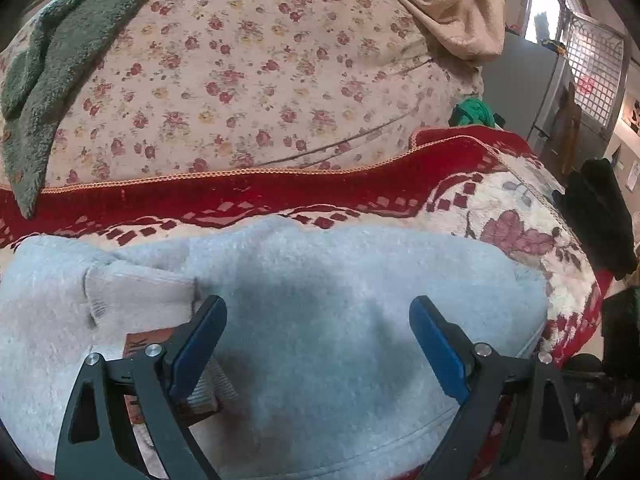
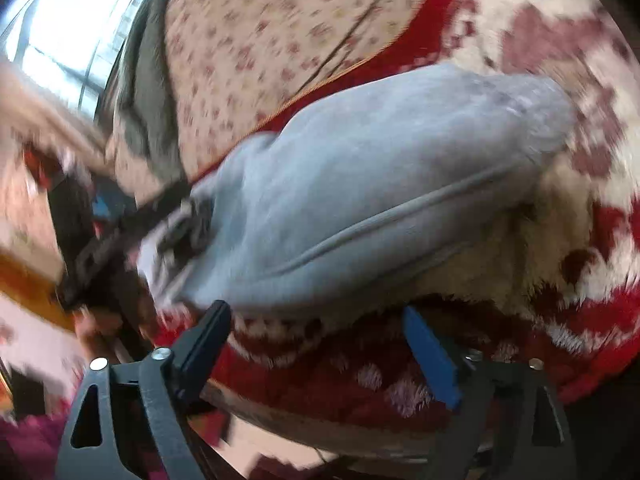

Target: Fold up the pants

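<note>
The pants [image 1: 328,280] are light blue-grey fleece, lying folded in a bundle on a red and cream patterned blanket [image 1: 520,216]. A brown label [image 1: 140,344] shows at the waistband on the left. My left gripper [image 1: 318,312] is open just above the pants, its blue-padded fingers apart and holding nothing. In the blurred right wrist view the pants [image 2: 360,184] lie as a rounded bundle with a hem seam along the near edge. My right gripper [image 2: 316,320] is open and empty, just short of that near edge, over the blanket [image 2: 400,380]. The left gripper [image 2: 104,248] shows dark at the bundle's left end.
A floral beige bedspread [image 1: 260,72] lies beyond the blanket, with a grey-green fleece [image 1: 52,68] at the far left and a tan cloth [image 1: 452,12] at the back. A green cloth [image 1: 474,112], a grey cabinet [image 1: 520,88] and a dark garment [image 1: 600,216] stand to the right, off the bed.
</note>
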The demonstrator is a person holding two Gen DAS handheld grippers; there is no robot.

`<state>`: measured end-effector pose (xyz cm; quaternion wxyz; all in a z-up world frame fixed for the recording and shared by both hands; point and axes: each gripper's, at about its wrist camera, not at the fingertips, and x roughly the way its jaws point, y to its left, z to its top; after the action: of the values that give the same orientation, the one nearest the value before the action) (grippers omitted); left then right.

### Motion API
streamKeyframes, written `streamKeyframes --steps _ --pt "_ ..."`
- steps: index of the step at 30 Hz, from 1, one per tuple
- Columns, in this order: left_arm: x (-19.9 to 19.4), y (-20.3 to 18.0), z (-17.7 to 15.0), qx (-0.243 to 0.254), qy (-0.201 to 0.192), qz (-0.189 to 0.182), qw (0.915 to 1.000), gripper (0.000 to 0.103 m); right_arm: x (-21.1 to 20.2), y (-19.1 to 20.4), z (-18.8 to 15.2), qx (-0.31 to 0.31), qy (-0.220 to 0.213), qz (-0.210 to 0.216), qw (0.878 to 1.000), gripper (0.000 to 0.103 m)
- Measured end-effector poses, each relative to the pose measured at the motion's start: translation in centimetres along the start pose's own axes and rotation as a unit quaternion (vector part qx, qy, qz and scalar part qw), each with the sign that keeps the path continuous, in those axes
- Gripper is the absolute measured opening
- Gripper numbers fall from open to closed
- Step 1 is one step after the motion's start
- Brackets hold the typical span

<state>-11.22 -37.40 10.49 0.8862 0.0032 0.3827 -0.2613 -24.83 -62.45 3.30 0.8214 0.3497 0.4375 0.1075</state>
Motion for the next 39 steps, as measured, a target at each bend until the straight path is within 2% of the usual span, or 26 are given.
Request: streamKeyframes --steps 5,8,13,16,19,26,31,34,38,39 --pt "0.9 -1.2 1.0 0.022 0.010 -0.024 0.9994 0.092 0.0 -2.1 1.1 0.050 -0.029 0.005 0.998 0.094" --pt "1.8 -2.0 2.3 0.049 0.021 -0.066 0.9964 0.092 0.2 -2.8 1.4 0.066 -0.043 0.013 0.997 0.094" --pt "4.9 -3.4 4.7 0.089 0.075 -0.152 0.9815 0.092 0.7 -3.0 1.7 0.042 -0.053 0.022 0.997 0.096" --pt "7.2 -4.3 5.7 0.109 0.098 -0.171 0.9743 0.092 0.9 -2.7 1.5 0.019 -0.058 0.023 0.998 0.096" --pt "9.2 -4.7 6.5 0.116 0.119 -0.171 0.9711 0.092 0.9 -2.3 1.6 -0.005 -0.069 0.031 0.997 0.096" --pt "13.0 -7.1 8.5 0.142 0.147 -0.215 0.9549 0.092 1.4 -2.6 1.4 -0.010 -0.085 0.045 0.995 0.097" --pt "16.1 -9.8 9.0 0.178 0.190 -0.243 0.9344 0.092 1.3 -2.8 1.0 -0.015 -0.093 0.054 0.994 0.099" --pt "17.9 -11.6 8.3 0.216 0.228 -0.256 0.9143 0.092 1.3 -3.1 1.0 -0.009 -0.093 0.063 0.994 0.099" --pt "19.7 -12.8 7.1 0.240 0.263 -0.261 0.8973 0.092 1.2 -3.2 1.2 -0.012 -0.087 0.069 0.994 0.099" --pt "20.0 -12.8 6.9 0.239 0.268 -0.263 0.8954 0.092 1.3 -3.2 1.3 -0.015 -0.088 0.071 0.993 0.099"
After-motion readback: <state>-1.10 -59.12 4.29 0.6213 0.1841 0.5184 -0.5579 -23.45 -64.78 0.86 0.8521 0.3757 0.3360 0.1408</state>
